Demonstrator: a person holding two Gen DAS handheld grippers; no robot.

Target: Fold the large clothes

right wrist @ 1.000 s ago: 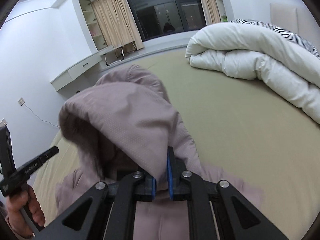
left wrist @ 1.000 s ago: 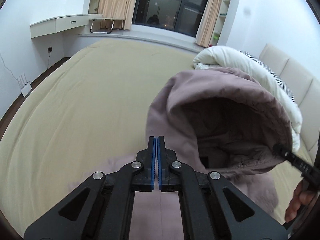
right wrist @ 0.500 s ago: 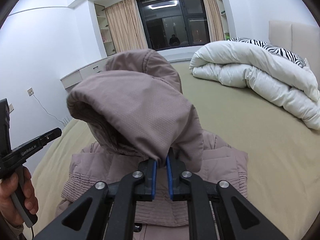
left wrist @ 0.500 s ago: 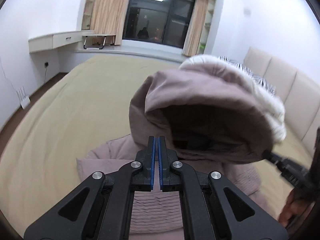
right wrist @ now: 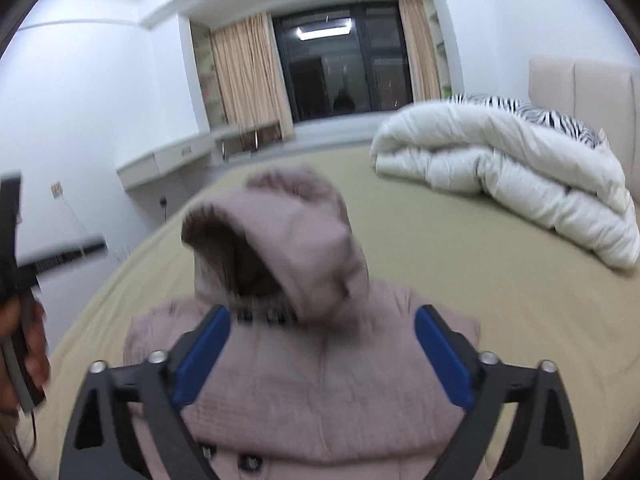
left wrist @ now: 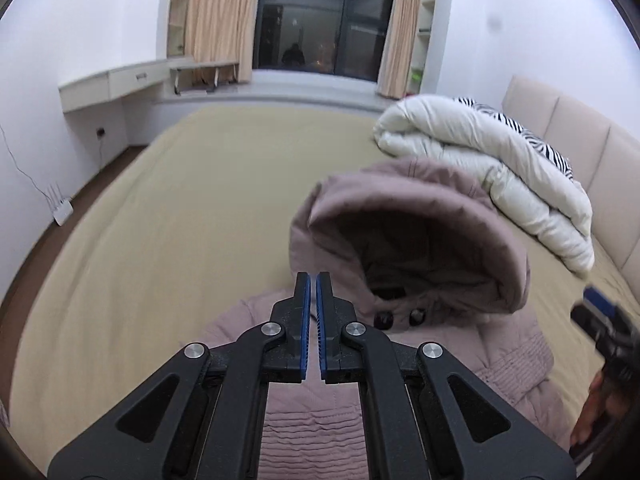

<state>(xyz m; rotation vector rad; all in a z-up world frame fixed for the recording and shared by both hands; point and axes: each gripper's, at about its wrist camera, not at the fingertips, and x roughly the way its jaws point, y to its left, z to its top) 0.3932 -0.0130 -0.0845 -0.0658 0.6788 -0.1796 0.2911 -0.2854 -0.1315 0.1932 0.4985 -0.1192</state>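
The right gripper (right wrist: 322, 354) is opening, its jaws now wide with nothing pressed between them, having just let go of the hood (right wrist: 280, 248) it pinched a moment ago; the left gripper (left wrist: 312, 320) stays closed and empty. The mauve hooded jacket (right wrist: 320, 392) lies on the bed (right wrist: 480, 280) near its foot edge, hood dropping onto the folded body, a fold likely done

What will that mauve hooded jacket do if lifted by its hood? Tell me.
The jacket would probably sag: its hood already slumps in soft folds. The quilted padding suggests it is bulky yet light. It looks matte, so it probably won't slip.
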